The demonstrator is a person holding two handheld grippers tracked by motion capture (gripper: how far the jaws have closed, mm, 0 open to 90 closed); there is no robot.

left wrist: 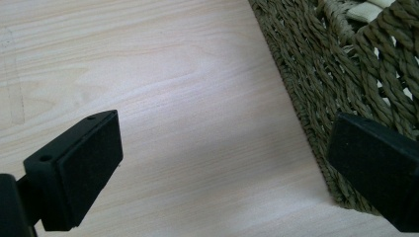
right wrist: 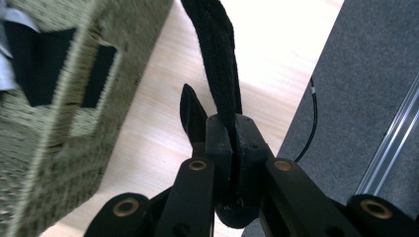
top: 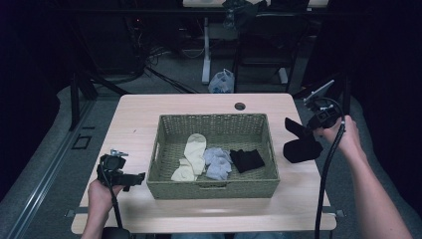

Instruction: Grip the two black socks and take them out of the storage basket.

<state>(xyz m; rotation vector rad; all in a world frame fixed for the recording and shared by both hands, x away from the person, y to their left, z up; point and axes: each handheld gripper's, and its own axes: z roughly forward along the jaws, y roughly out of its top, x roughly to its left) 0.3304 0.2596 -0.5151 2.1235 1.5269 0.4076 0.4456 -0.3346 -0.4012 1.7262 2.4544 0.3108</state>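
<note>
A woven basket stands mid-table and holds a cream sock, a grey-blue sock and a black sock. To its right, above the table, my right gripper is shut on another black sock, which hangs from the jaws. In the right gripper view the shut gripper pinches that sock beside the basket's wall. My left gripper rests low near the basket's front left corner. In its own view the gripper is open over bare wood, one pad against the basket.
The wooden table has a round cable hole behind the basket. Its right edge lies close under my right hand, with grey carpet below. A white bag and desk legs stand on the floor beyond.
</note>
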